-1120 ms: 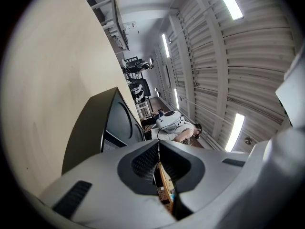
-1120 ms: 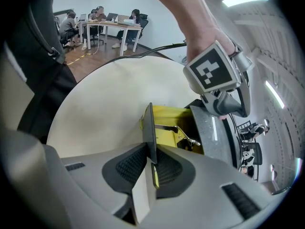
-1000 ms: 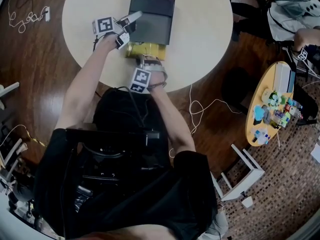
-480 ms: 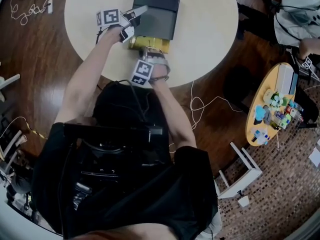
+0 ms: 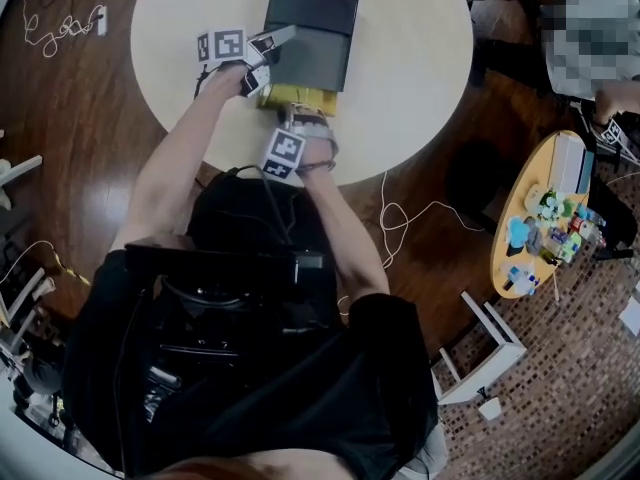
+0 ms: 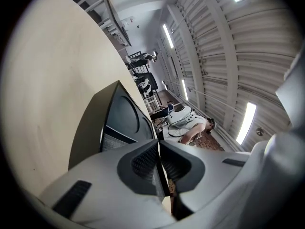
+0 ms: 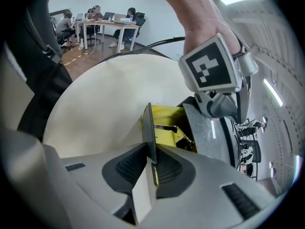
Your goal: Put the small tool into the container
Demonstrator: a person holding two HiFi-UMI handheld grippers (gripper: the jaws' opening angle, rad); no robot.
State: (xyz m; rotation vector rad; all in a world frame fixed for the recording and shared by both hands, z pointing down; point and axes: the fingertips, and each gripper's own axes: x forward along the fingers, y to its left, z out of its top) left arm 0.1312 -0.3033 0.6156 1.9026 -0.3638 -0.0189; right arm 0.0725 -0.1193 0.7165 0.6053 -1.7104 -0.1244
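Note:
A black case lies on the round cream table (image 5: 400,68), its black lid (image 5: 310,38) folded back and its yellow interior (image 5: 300,98) showing. My left gripper (image 5: 272,40) reaches in from the left and is shut on the lid's edge; in the left gripper view the lid (image 6: 119,123) rises just beyond the pressed jaws (image 6: 159,147). My right gripper (image 5: 297,116) comes from the near side, shut on the case's thin dark front flap (image 7: 148,128). Behind that flap a slim metal piece (image 7: 167,128) lies in the yellow lining (image 7: 169,116). The left gripper's marker cube (image 7: 209,68) hangs above it.
The person's arms and body fill the near side. White cables trail on the wood floor (image 5: 400,213) and at the far left (image 5: 60,23). A small yellow table (image 5: 520,203) with toys and a white stool (image 5: 490,353) stand to the right.
Both grippers keep their holds on the case. The head camera has shifted slightly, so the table and case sit a little differently in frame.

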